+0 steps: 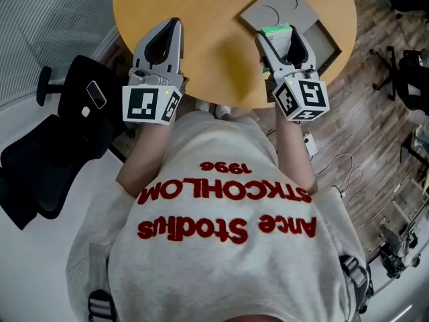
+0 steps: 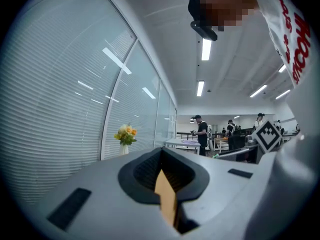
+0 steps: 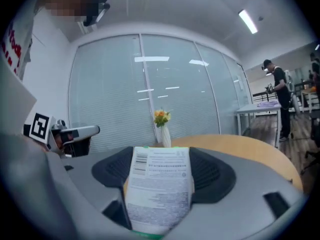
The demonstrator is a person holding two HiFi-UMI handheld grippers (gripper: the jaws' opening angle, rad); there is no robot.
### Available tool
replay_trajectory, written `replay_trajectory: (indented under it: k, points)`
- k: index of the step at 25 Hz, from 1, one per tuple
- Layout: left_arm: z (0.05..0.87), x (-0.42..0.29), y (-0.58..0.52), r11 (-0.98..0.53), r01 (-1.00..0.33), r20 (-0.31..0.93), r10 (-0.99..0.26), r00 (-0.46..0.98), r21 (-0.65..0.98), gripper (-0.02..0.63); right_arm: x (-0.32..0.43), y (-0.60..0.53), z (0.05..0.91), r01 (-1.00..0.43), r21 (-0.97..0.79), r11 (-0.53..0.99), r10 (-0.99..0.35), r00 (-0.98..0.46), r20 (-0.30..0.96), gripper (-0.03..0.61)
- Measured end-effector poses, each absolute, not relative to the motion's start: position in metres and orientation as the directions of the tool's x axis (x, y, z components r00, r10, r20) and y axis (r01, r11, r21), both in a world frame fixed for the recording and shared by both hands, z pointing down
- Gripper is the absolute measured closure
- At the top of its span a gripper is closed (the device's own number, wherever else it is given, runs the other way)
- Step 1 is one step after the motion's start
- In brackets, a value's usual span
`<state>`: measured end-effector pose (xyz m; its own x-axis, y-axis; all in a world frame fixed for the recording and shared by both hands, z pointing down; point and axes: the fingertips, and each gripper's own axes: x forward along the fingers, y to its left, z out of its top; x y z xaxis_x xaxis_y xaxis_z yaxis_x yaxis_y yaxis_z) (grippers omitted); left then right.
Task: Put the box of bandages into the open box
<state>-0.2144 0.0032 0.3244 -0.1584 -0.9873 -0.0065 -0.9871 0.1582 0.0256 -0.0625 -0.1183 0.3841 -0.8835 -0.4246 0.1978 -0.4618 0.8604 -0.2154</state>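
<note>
Closest to the viewer, filling the bottom of the head view, is the person's pale sweatshirt (image 1: 221, 247) with red lettering. Both forearms reach up the frame toward a round wooden bench (image 1: 201, 5).

At upper left, the left tool (image 1: 175, 24) rests over bare bench. Its jaws meet at the tips with nothing between them; in its own view only a sliver of bench top shows through the gap behind the tips (image 2: 161, 156).

At upper right, the right tool (image 1: 279, 42) is clenched on the box of bandages (image 1: 276, 32), a white carton with a green edge. In the right gripper view, its printed face (image 3: 159, 194) stands upright between the dark pads. It hangs above the open box (image 1: 326, 45), a shallow grey box at the bench's right edge with its lid (image 1: 271, 12) folded back toward the top of the frame.

The carton seems to sit over the seam between lid and tray, not squarely over the tray. I cannot tell how high it is. If let go here, it would likely land on the rim or lid and tip out.

The open box lies close to the bench edge. A downward push from the tool could shove it off onto the wooden floor (image 1: 375, 113) on the right.

The carton is smooth, so it might also slide in the pads if tilted.
</note>
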Motion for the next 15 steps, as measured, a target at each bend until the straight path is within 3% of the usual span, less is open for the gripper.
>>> replay_trajectory:
  k: [15]
  points:
    - [0.247,-0.210,-0.010,0.154,-0.987,-0.146,-0.978,-0.147,-0.042,0.607,-0.040,-0.147,0.246,-0.465,-0.206,0.861,-0.497,-0.855,-0.149,0.219]
